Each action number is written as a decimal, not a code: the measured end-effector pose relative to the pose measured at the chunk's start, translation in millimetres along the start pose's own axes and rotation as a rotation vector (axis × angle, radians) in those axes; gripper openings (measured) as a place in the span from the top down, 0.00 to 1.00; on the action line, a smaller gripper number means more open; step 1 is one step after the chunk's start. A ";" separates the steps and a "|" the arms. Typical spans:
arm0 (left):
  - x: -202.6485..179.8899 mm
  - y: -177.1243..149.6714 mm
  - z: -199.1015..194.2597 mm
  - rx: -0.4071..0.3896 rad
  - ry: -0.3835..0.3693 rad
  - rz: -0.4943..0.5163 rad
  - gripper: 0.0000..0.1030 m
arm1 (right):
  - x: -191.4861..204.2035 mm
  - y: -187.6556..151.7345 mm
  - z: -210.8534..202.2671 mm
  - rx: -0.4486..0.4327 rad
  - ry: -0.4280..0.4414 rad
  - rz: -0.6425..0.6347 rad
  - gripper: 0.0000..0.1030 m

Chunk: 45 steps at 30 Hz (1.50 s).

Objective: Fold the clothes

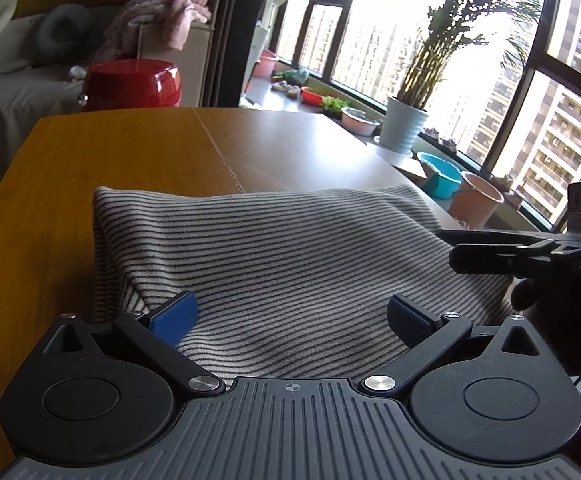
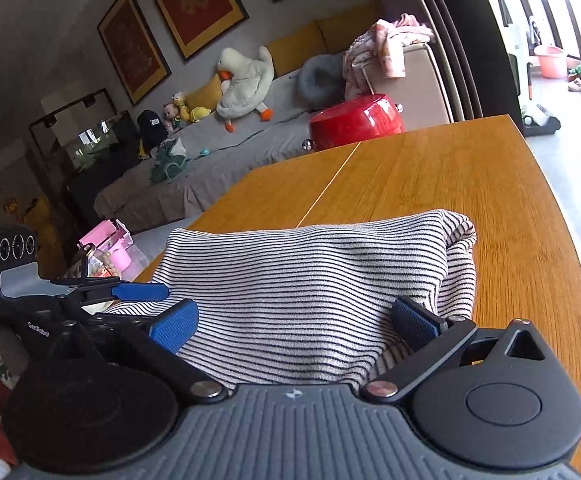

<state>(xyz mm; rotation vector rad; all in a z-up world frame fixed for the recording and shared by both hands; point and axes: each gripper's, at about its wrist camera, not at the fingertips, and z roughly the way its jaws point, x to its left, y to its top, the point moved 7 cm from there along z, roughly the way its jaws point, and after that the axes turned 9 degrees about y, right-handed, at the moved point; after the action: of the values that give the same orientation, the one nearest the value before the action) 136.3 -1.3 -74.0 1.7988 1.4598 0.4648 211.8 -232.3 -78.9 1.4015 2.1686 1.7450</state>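
Both tools are sitting wide open right now: left tool (image 1: 292, 314) and right tool (image 2: 292, 322) each have their blue pads spread apart over the striped garment (image 1: 266, 264), not pinching any of it. That folded bundle is lying mid-frame on the wooden table (image 1: 130, 152). Red stool (image 2: 356, 122) is peeking over the table's far edge, upper middle.
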 end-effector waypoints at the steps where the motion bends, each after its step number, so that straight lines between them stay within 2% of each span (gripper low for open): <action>1: -0.7 -0.4 -7.0 0.014 -0.035 -0.022 0.00 | -0.9 -0.3 0.1 -0.003 0.003 0.001 0.00; 4: -2.3 -2.4 -26.8 0.057 -0.132 -0.082 0.00 | -2.1 -0.7 0.7 -0.012 0.010 0.002 0.00; 5: -1.4 -6.4 -28.2 0.079 -0.139 -0.086 0.00 | -2.4 -0.7 0.8 -0.014 0.013 0.002 0.00; 9: 8.7 -21.0 -15.5 0.144 -0.128 -0.106 0.00 | -2.6 4.0 1.8 -0.009 0.017 0.016 0.00; 14: 15.0 -5.3 8.2 0.121 -0.101 -0.066 0.00 | 3.2 47.9 -7.2 -0.062 0.034 -0.008 0.00; 17: 26.8 15.3 29.9 0.103 -0.093 -0.050 0.00 | -5.9 67.1 1.9 -0.037 -0.002 -0.046 0.00; 20: 41.8 40.5 54.8 0.087 -0.089 -0.070 0.00 | -23.6 60.1 25.8 0.053 -0.047 -0.026 0.00; 23: 55.2 66.2 82.4 0.067 -0.080 -0.104 0.00 | -29.4 36.7 45.3 0.116 -0.037 0.008 0.00; 27: 60.8 98.1 120.5 0.030 -0.051 -0.089 0.00 | -4.6 12.5 51.1 0.152 -0.059 -0.129 0.00; 31: 55.0 119.9 146.9 0.009 -0.013 -0.061 0.00 | 28.9 -5.1 53.3 0.188 -0.006 -0.140 0.00; 34: 51.2 115.0 133.6 0.007 -0.024 -0.077 0.00 | 51.9 -14.5 55.8 0.217 0.062 -0.137 0.00; 37: 48.0 104.9 111.4 0.006 -0.048 -0.103 0.00 | 64.4 -15.6 47.5 0.224 0.048 -0.212 0.00; 40: 44.7 94.7 89.1 0.005 -0.072 -0.128 0.00 | 63.3 -2.9 35.9 0.170 0.041 -0.208 0.00; 42: 42.6 88.0 74.2 0.005 -0.087 -0.145 0.00 | 55.2 6.9 37.4 0.142 0.009 -0.202 0.00; 44: 40.5 80.3 63.2 0.007 -0.095 -0.155 0.00 | 43.2 7.4 49.6 0.170 -0.082 -0.201 0.00; 45: 39.5 73.8 68.0 0.015 -0.076 -0.142 0.00 | 37.2 7.4 55.6 0.185 -0.128 -0.200 0.00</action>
<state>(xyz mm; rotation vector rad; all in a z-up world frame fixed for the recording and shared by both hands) 243.5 9.5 -70.1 1.6917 1.5287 0.3114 223.1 -166.0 -75.7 1.2390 2.3560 1.3812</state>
